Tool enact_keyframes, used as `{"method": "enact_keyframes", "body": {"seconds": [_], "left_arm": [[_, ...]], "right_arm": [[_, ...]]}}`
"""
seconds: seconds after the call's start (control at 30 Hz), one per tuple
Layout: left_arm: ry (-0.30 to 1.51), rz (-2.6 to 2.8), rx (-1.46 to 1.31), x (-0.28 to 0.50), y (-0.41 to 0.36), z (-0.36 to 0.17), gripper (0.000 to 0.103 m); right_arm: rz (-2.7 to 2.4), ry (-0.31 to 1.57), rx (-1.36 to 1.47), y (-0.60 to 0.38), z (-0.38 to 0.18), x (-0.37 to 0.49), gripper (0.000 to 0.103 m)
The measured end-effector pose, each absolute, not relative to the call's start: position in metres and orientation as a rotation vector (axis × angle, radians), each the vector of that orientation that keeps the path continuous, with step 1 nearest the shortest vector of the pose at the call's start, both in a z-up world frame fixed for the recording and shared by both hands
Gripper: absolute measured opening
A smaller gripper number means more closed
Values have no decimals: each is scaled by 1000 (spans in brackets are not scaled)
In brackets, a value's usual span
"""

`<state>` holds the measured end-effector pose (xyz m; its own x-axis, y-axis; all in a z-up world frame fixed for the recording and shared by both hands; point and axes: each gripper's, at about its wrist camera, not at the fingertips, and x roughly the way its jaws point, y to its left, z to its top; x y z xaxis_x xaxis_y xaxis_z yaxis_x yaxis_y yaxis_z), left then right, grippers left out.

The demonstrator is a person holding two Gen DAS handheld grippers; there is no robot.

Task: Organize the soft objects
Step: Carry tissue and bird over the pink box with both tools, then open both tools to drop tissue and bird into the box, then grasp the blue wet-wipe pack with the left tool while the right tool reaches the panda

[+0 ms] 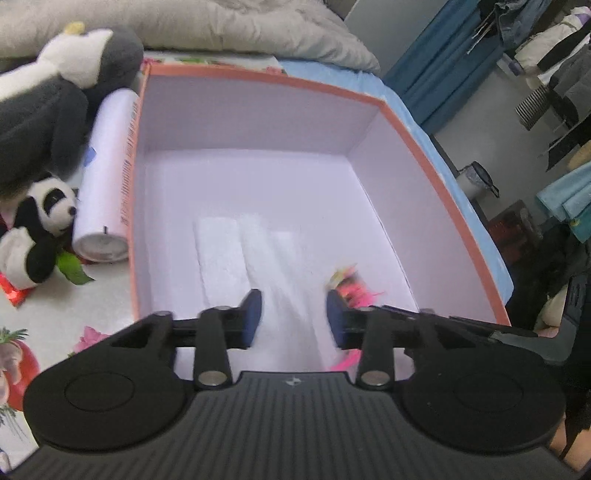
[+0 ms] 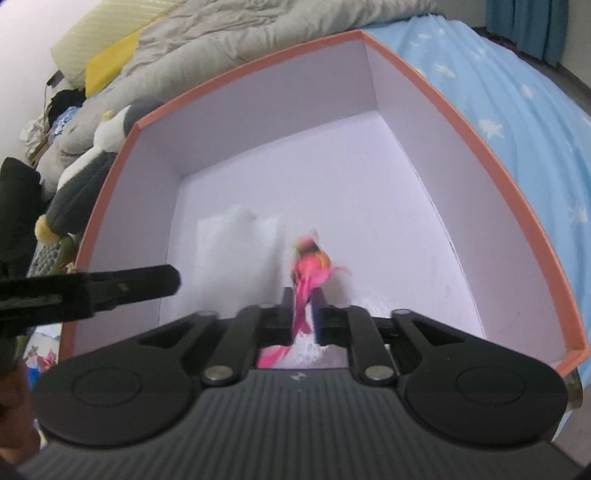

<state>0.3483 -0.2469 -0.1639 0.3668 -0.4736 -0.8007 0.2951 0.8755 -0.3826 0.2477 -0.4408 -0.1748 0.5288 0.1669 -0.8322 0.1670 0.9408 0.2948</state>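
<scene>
A big box with a salmon rim (image 1: 436, 177) (image 2: 480, 147) and pale lilac inside stands on the bed. My left gripper (image 1: 293, 317) hangs open over its near part. A blurred white fluffy thing (image 1: 236, 251) (image 2: 236, 251) lies below and between its blue pads, which do not touch it. A pink and orange feathery toy (image 2: 310, 262) (image 1: 351, 288) hangs inside the box. Its pink tail runs through the narrow gap of my right gripper (image 2: 302, 314), whose jaws stand slightly apart and do not pinch it. One left gripper finger (image 2: 129, 284) pokes in from the left.
Left of the box lie a white roll (image 1: 107, 177), a small panda plush (image 1: 40, 229) and a large grey-and-white plush (image 1: 55, 92). A grey duvet (image 1: 221, 26) is bunched behind the box. A blue star-print sheet (image 2: 517, 110) falls away on the right.
</scene>
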Motion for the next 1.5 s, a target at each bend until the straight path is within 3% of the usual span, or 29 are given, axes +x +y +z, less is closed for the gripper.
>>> {"method": "enact_keyframes", "body": {"seconds": [0.03,0.07,0.93,1.5], "left_arm": [[1085,-492,-182,347,-245,-162,46],[1081,-490,-184,343,-243,-158,46],[764,-419,-191,181,-150,-17,46],[716,-259,-224,72,-68,-16,50]], "right_arm": [[0,1015,363,-441,-173,245,40],[3,1010,367,-441,-172,244,41],[150,705,300,-378,-37,132,40],[308,689,267,-312,-32,65,40]]}}
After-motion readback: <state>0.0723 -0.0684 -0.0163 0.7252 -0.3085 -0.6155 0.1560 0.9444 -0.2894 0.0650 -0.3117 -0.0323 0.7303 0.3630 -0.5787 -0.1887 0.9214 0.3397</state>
